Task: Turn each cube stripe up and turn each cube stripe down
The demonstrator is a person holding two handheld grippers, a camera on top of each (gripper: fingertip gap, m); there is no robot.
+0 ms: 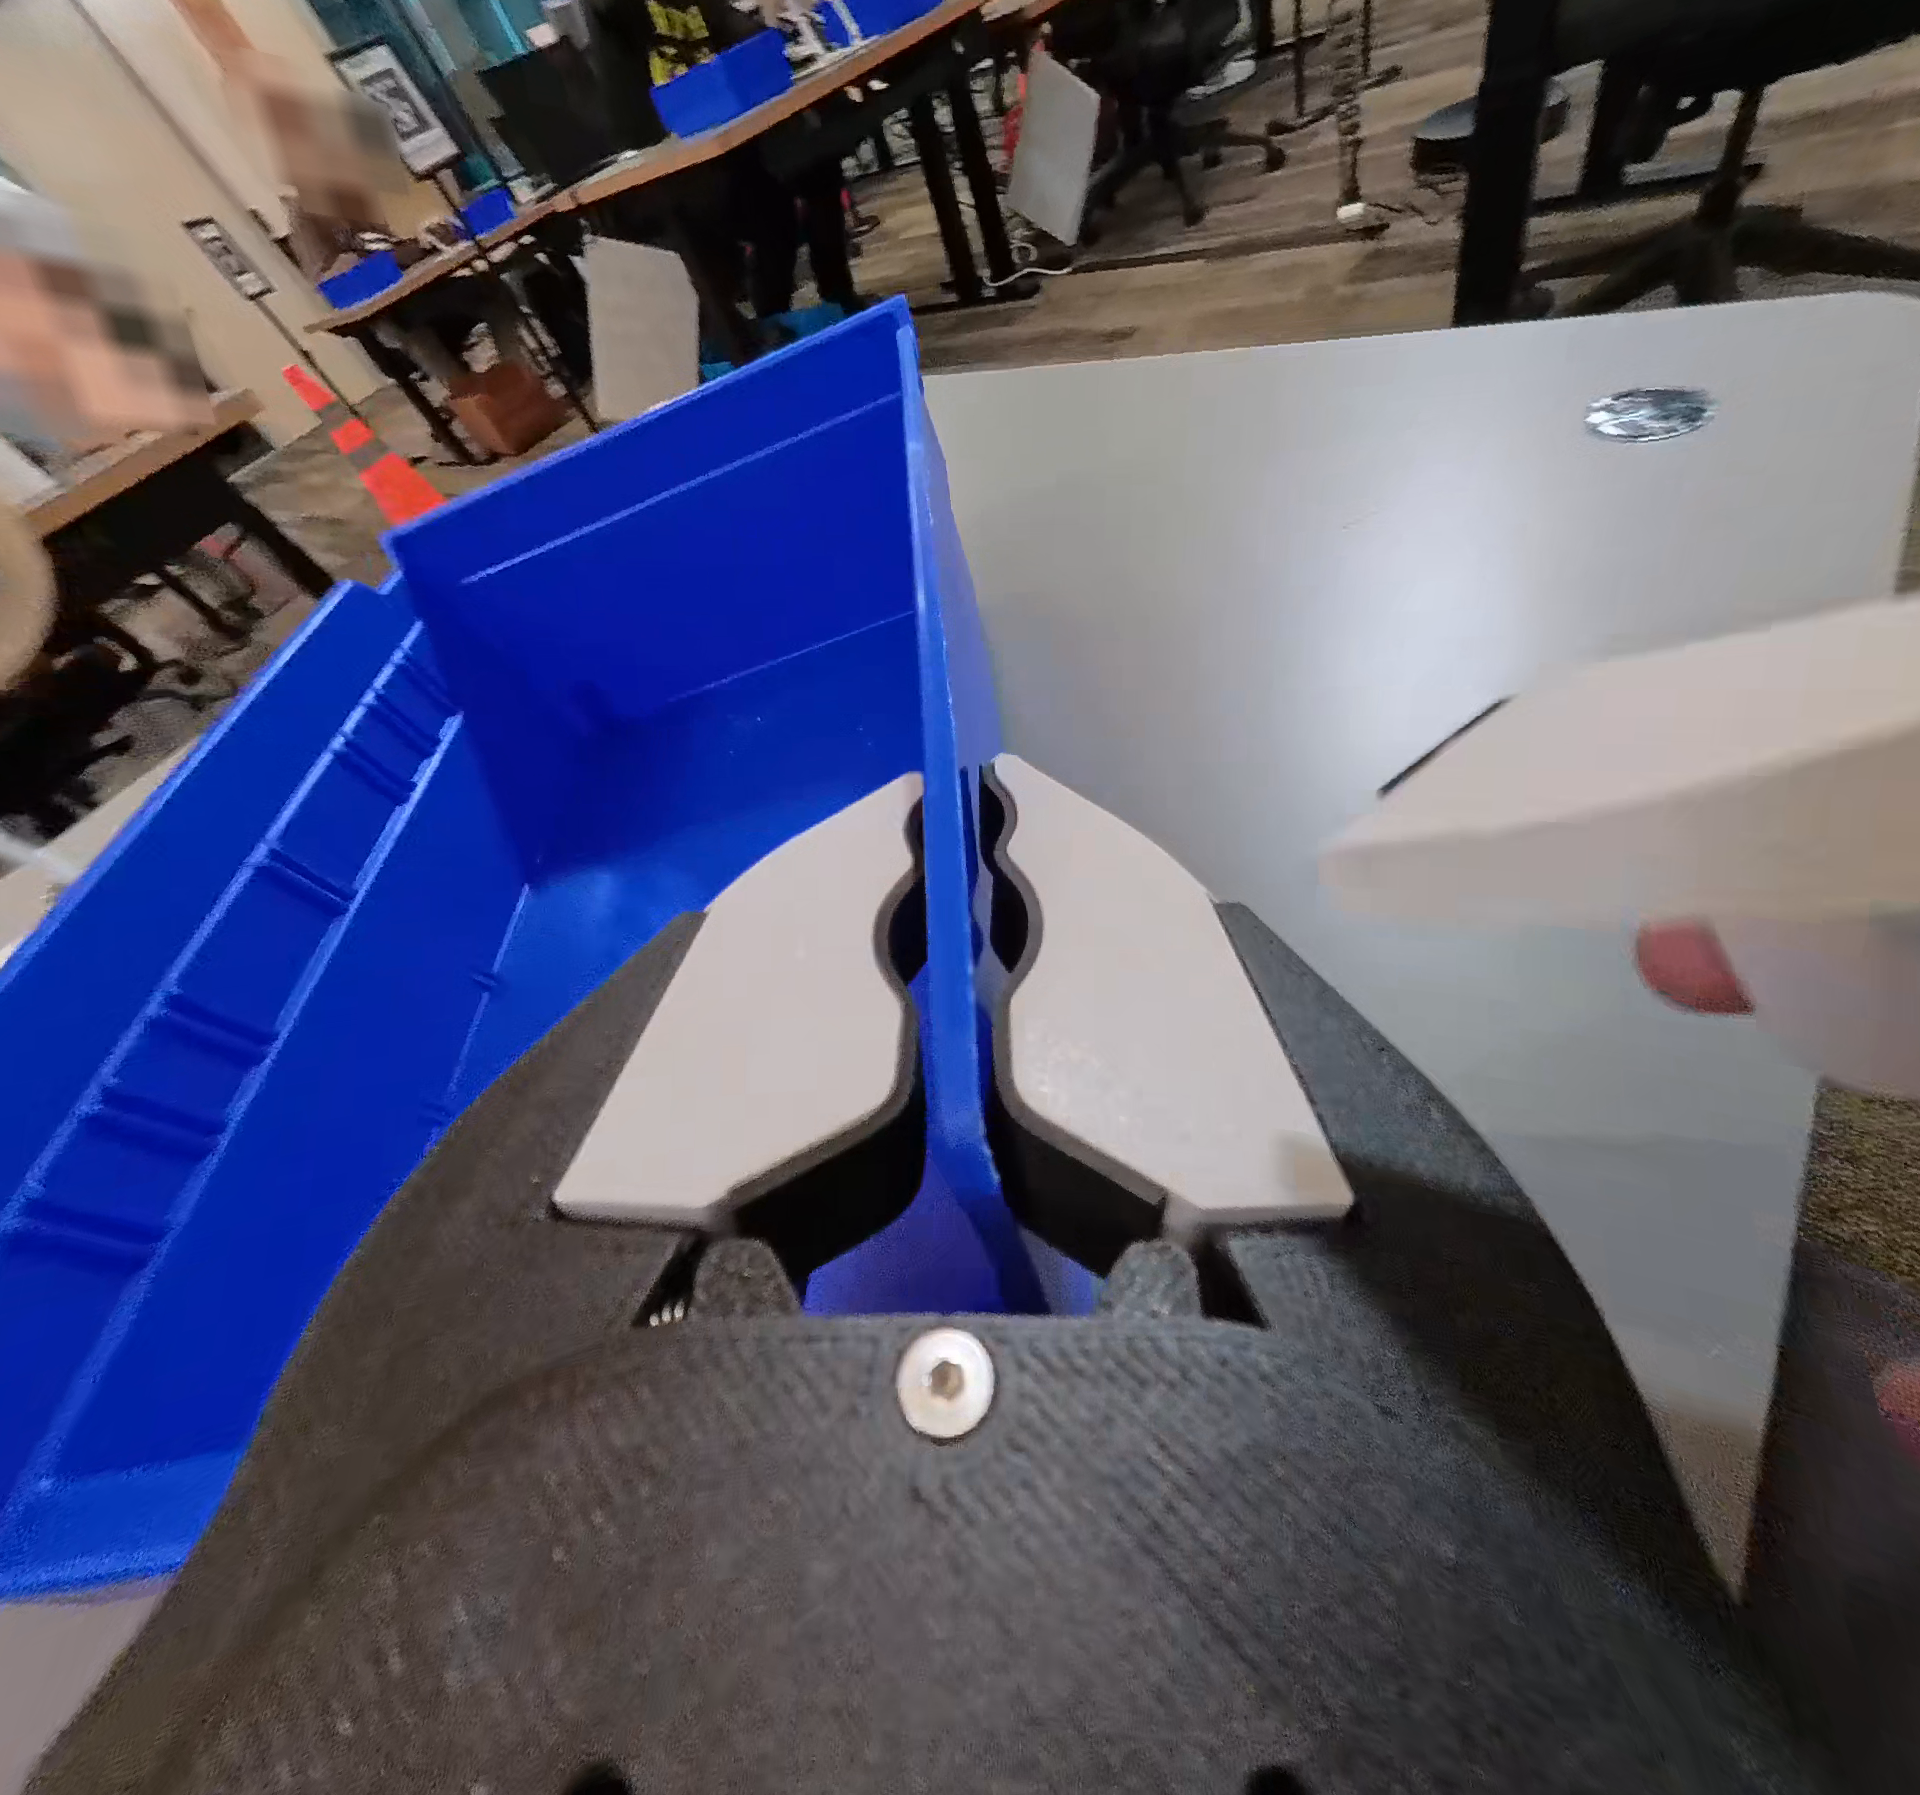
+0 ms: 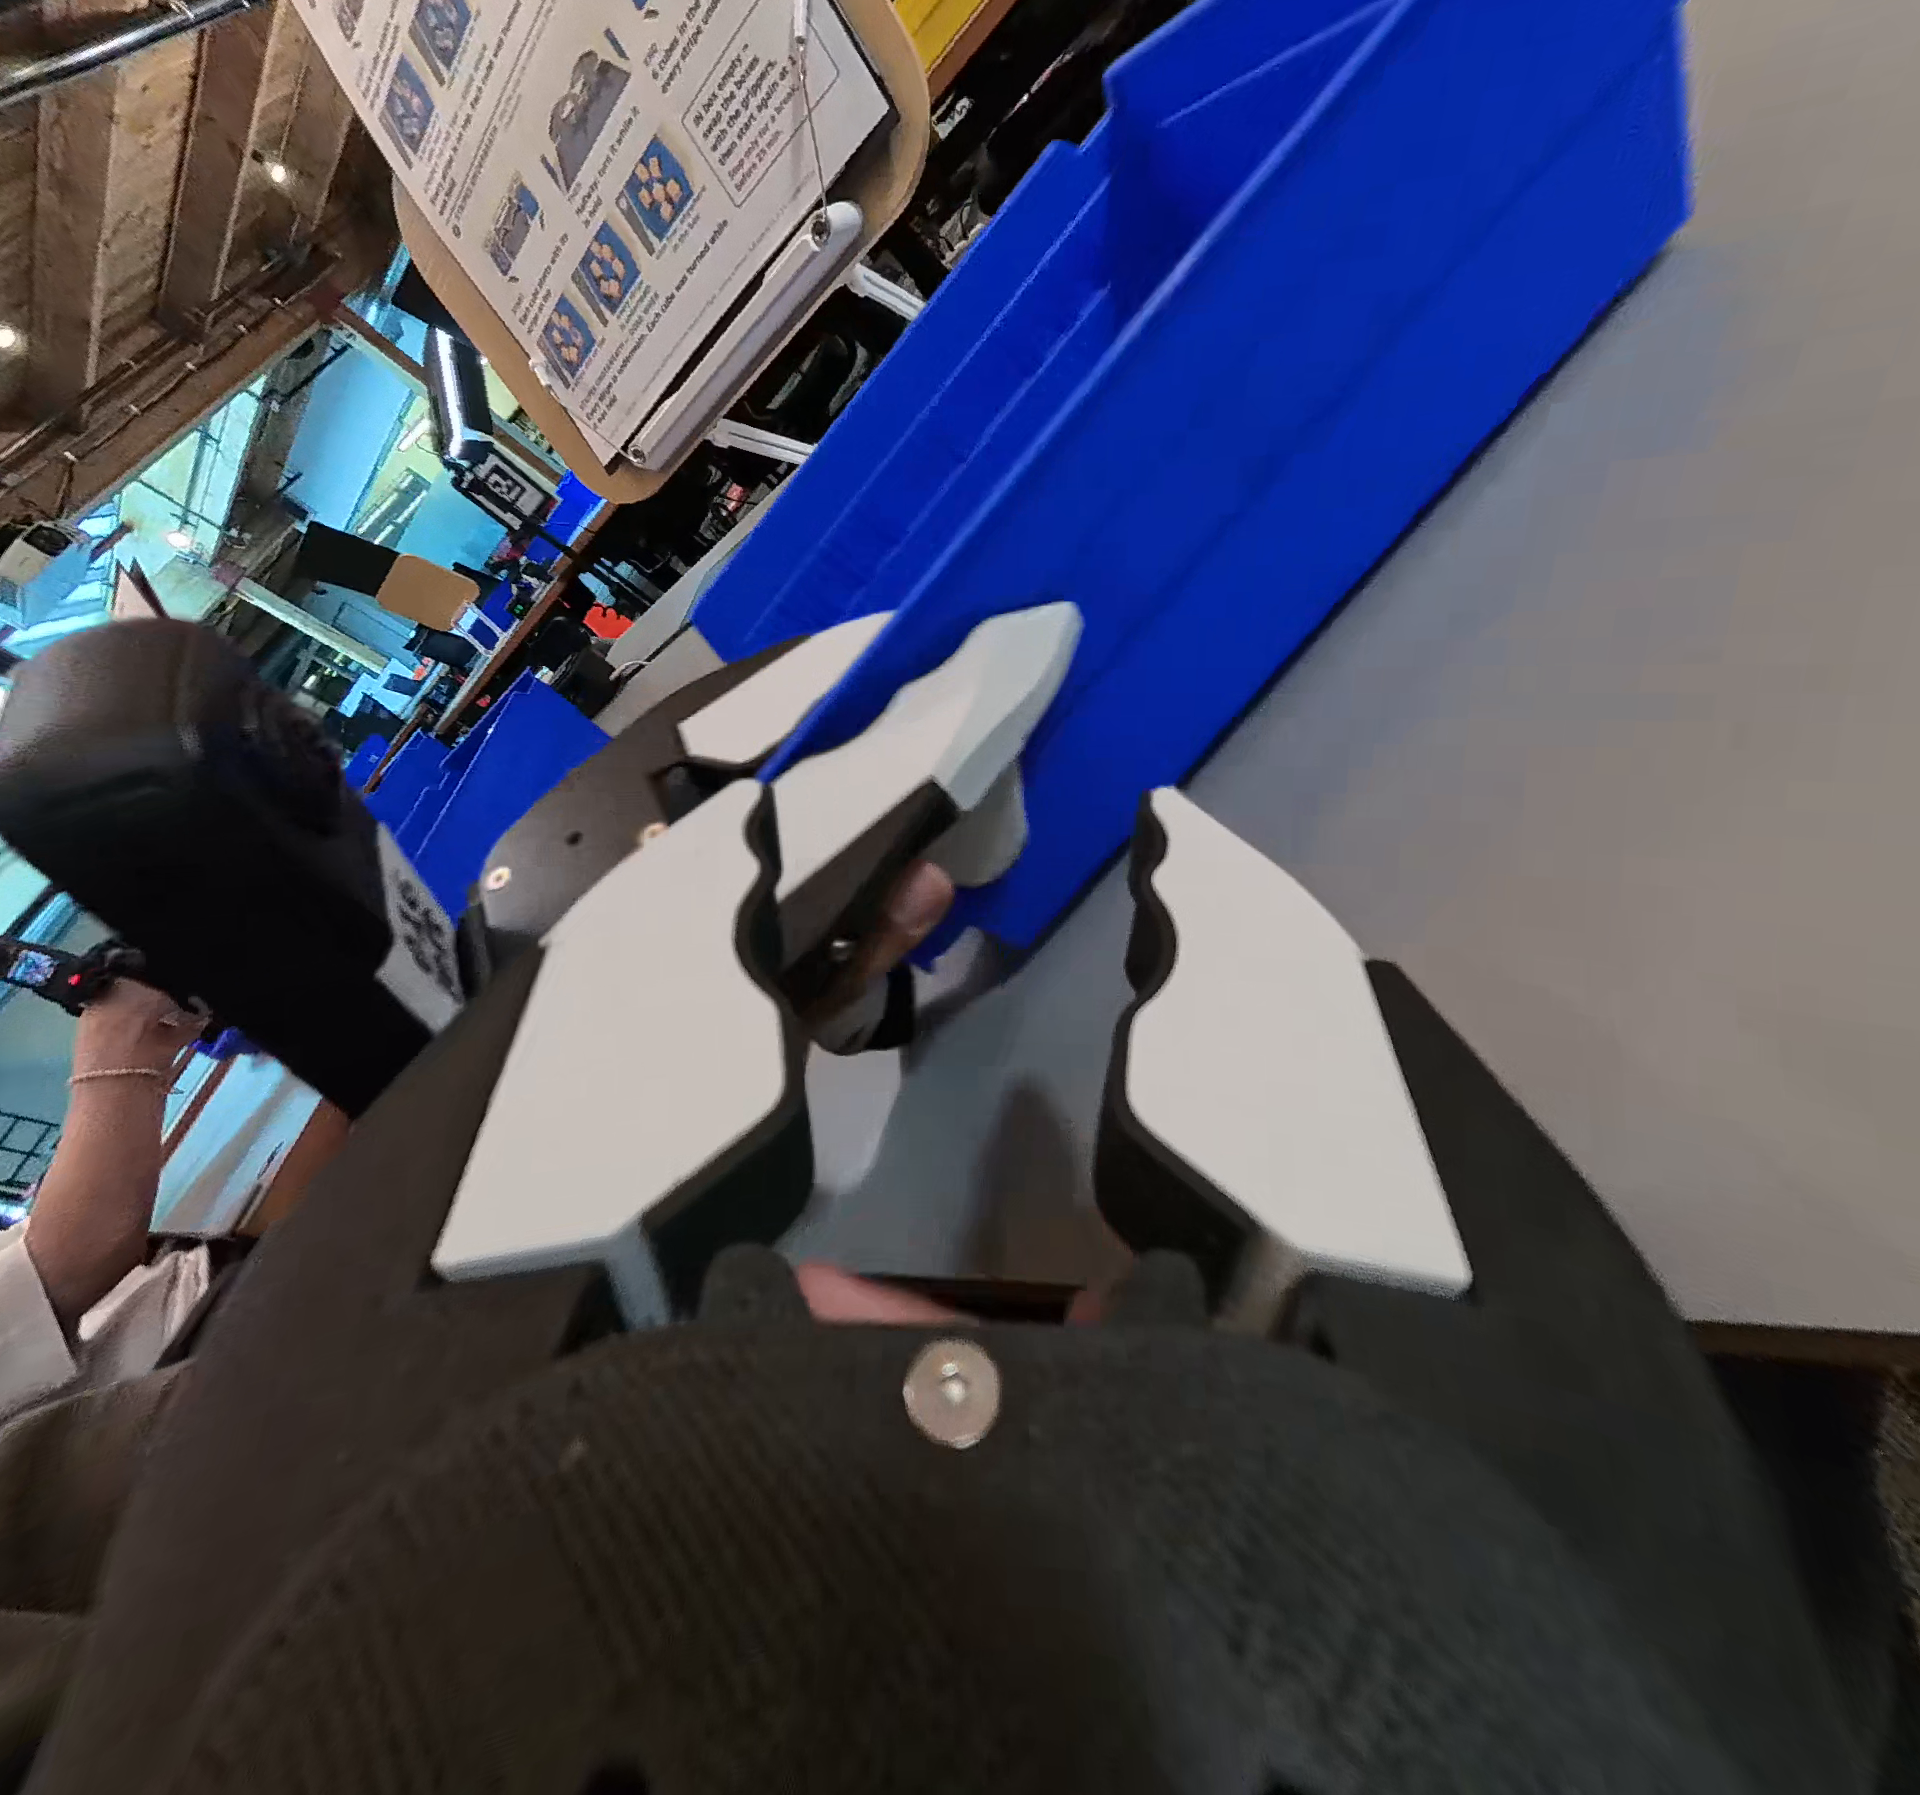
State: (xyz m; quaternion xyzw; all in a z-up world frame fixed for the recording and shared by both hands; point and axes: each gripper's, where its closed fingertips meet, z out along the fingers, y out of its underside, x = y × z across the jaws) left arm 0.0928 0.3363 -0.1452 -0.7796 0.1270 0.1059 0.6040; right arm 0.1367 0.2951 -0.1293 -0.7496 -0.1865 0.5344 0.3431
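A saturated blue, unpatterned, is seen on the deep rectangular plastic bin [image 1: 665, 602]. Pale grey is shown by the smooth table top [image 1: 1299, 540]. Light grey fingers [image 1: 769, 1007] are carried on the left gripper [image 1: 951, 779], set in black textured woven-look housing. Pale grey and black are repeated on the right gripper [image 2: 951, 810]. White paper with blue-and-orange pictures is borne by the tan rounded board [image 2: 582, 124].

Even indoor light, cyan glow from windows [image 2: 208, 498] at left, soft sheen on grey table [image 1: 1351, 550]; edges bend fisheye-style, background and right-frame parts smeared, probably motion blur.
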